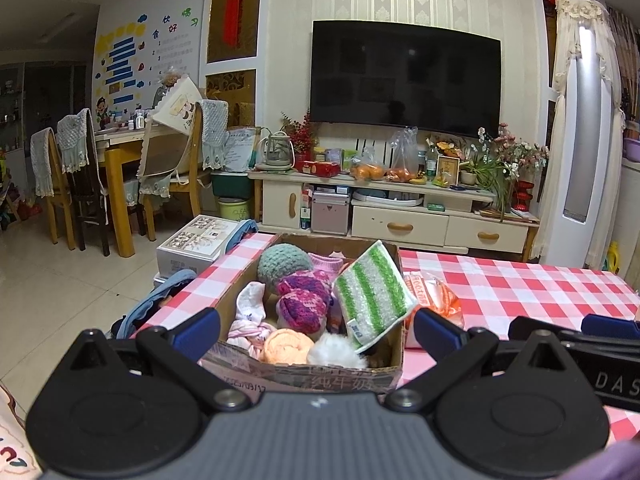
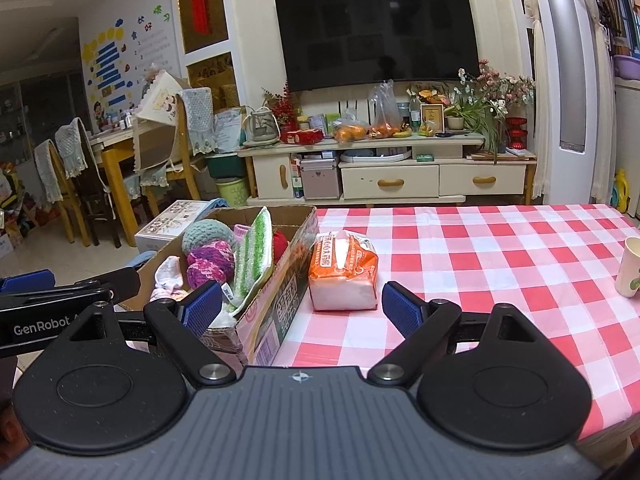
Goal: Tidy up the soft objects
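Note:
A cardboard box (image 1: 306, 374) (image 2: 276, 304) stands on the red-checked table. It holds several soft things: a teal knitted ball (image 1: 282, 266), purple-pink knitted balls (image 1: 302, 306) (image 2: 210, 262), a green-striped sponge cloth (image 1: 372, 290) (image 2: 254, 258), an orange roll (image 1: 288, 346), a white pompom (image 1: 334, 352) and white socks (image 1: 250, 300). My left gripper (image 1: 316, 330) is open and empty, just before the box's near wall. My right gripper (image 2: 302, 306) is open and empty, in front of an orange tissue pack (image 2: 344, 270) (image 1: 434, 300) lying right of the box.
A paper cup (image 2: 630, 268) stands at the table's right edge. The checked tablecloth (image 2: 480, 256) stretches to the right. Beyond the table are a TV cabinet (image 1: 400, 220), a white carton on the floor (image 1: 192, 246), and dining chairs at left.

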Available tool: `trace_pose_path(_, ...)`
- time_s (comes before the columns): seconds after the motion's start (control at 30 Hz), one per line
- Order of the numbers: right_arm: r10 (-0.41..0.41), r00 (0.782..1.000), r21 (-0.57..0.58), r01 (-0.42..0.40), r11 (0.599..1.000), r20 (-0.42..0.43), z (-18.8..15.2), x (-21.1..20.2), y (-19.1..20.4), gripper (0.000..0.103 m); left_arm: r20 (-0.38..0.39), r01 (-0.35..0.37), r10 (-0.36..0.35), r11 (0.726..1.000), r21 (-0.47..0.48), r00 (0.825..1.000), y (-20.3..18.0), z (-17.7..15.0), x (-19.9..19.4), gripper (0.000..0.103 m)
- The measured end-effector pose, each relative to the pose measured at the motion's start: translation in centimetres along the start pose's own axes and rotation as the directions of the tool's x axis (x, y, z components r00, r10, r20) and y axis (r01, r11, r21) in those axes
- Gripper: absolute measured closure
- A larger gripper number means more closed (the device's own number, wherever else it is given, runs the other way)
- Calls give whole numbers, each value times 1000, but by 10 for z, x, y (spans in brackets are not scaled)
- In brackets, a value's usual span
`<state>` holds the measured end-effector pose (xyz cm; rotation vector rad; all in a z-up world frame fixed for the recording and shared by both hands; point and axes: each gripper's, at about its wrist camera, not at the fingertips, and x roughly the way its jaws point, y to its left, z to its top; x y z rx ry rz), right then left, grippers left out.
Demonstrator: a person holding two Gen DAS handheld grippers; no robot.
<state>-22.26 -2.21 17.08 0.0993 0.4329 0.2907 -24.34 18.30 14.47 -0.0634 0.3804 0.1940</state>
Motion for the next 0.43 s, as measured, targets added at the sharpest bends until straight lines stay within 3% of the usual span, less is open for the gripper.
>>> trace_pose_path(0.43, 8, 1000, 46, -8, 999, -14, -8, 5, -16, 0, -40, -9, 11, 999, 43, 999, -18, -6, 16, 1)
